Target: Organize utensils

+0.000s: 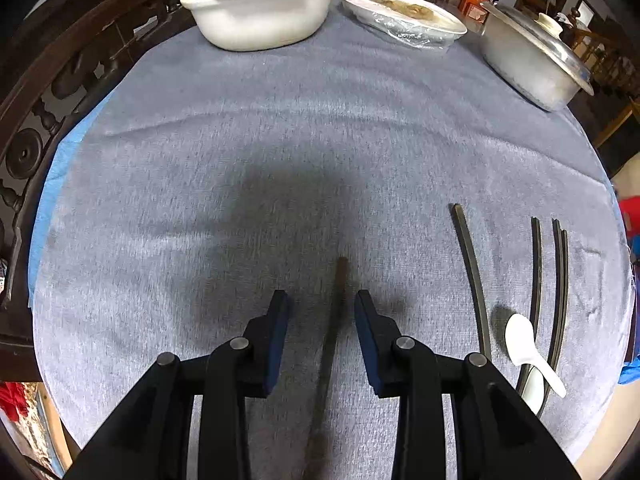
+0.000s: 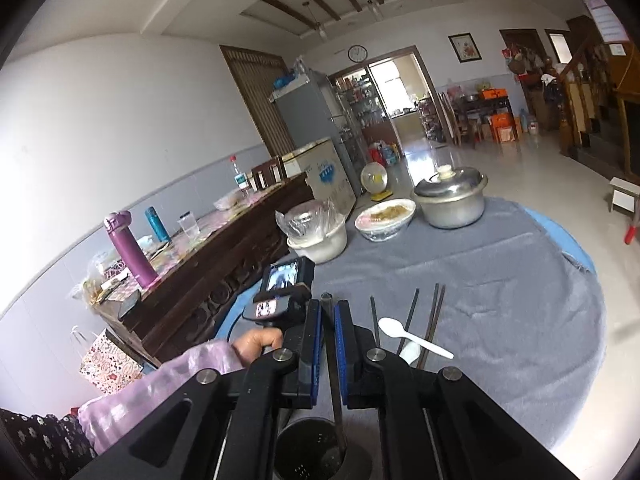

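In the left wrist view my left gripper (image 1: 321, 297) points down at the grey tablecloth (image 1: 280, 140), open. A brown chopstick (image 1: 340, 280) lies on the cloth in line with the gap, and the pads are clear of it. To its right lie several dark chopsticks (image 1: 472, 276) and a white plastic spoon (image 1: 520, 340). In the right wrist view my right gripper (image 2: 328, 306) is shut on a dark chopstick (image 2: 335, 392), whose lower end reaches into a perforated metal utensil holder (image 2: 304, 452). The spoon (image 2: 400, 330) and chopsticks (image 2: 412, 316) lie just beyond.
At the table's far side stand a white bowl with a plastic bag (image 1: 260, 20), a film-covered plate of food (image 1: 400, 12) and a lidded metal pot (image 1: 536, 60). A hand in a pink sleeve (image 2: 256, 344) holds the left gripper. A carved wooden sideboard (image 2: 208, 272) runs along the left.
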Demonstrator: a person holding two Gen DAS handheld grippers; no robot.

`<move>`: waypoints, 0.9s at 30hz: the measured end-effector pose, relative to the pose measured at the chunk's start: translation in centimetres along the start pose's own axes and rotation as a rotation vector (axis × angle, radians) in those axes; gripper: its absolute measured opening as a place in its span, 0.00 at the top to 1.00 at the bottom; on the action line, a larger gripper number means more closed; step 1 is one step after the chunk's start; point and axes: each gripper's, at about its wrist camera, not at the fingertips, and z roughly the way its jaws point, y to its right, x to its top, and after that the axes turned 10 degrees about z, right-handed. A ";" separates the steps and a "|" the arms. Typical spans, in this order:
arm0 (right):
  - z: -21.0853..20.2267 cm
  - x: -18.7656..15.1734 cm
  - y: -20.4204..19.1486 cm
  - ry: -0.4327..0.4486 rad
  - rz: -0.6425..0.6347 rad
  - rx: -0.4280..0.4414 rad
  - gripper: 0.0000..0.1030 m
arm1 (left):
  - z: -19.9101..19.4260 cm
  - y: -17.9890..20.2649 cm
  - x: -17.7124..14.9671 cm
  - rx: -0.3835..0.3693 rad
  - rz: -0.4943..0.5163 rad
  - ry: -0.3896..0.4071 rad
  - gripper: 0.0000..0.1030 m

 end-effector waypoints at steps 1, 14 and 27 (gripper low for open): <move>0.1 -0.1 0.1 -0.007 0.000 0.003 0.92 | 0.0 0.0 0.0 -0.003 -0.001 0.002 0.67; -1.7 1.1 3.5 0.075 0.125 -0.023 0.73 | -0.3 -0.3 -0.5 -0.002 0.020 0.036 0.95; -2.0 0.1 7.4 0.135 0.211 -0.141 0.73 | -11.2 -2.3 -5.6 -0.076 -0.039 0.285 0.95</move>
